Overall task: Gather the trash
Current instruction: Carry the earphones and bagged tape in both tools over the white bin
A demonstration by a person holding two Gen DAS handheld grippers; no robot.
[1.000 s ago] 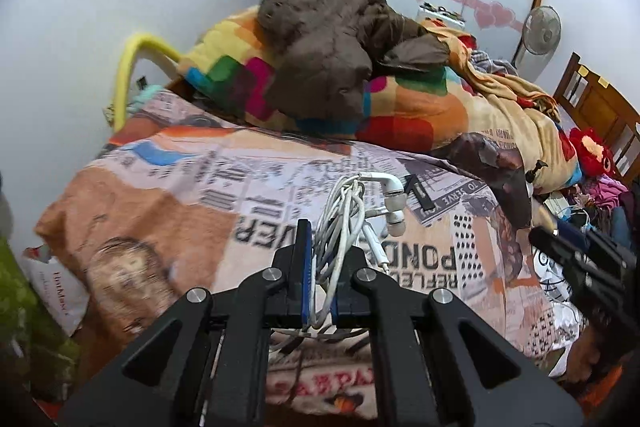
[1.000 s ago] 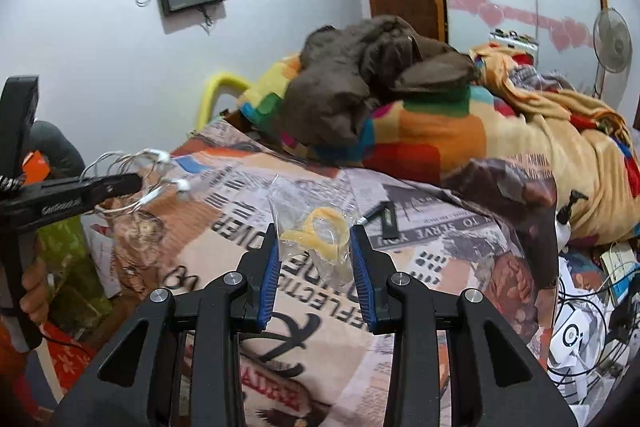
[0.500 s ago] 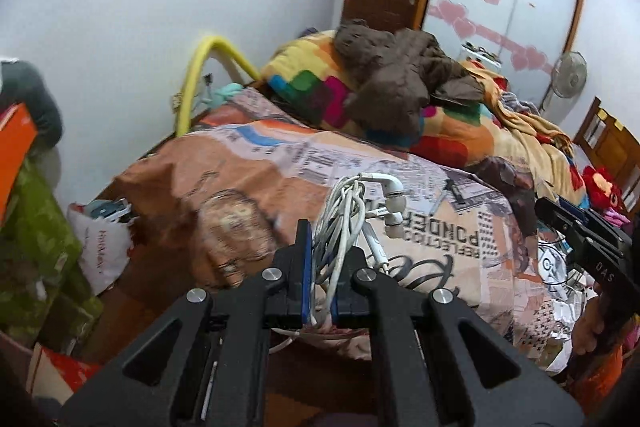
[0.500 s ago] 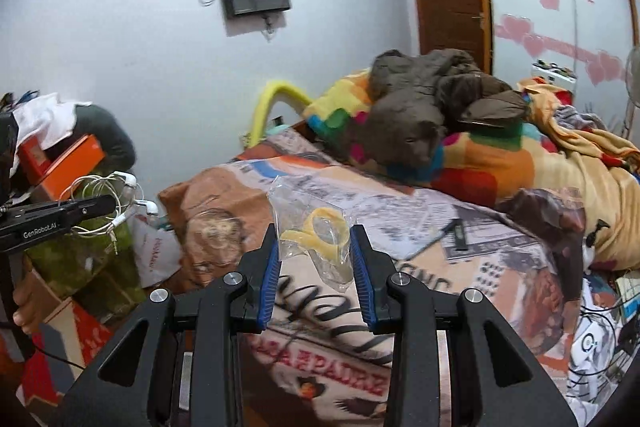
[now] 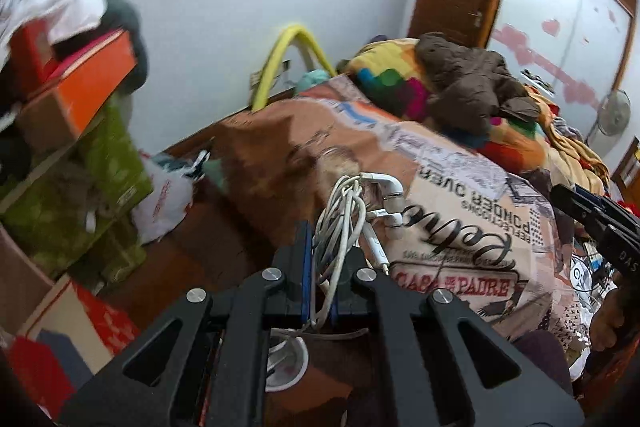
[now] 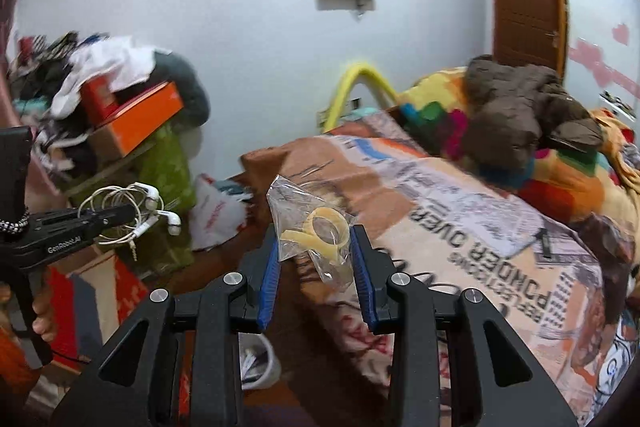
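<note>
White earphones [image 5: 352, 211] sit coiled between the left gripper's [image 5: 320, 267] fingers, clamped tight, buds hanging past the tips. A clear bag [image 6: 316, 231] with yellow rings is pinched between the right gripper's [image 6: 316, 267] wider-set fingers. Beyond both lies the bed [image 6: 460, 227]; below the fingers, a white cup [image 5: 286, 363].

The bedspread [image 5: 460, 223] carries most of the print, seen upside down: "REFLECTIONS PONDER", "OVER", a big script word that looks like "Pelne", and a red panel reading "CASA DE PAIRE", its middle word unclear. In the right wrist view the left gripper [image 6: 116, 217] bears "GenRobot.AI". In the left wrist view the right gripper [image 5: 568, 199] shows "DAS".
</note>
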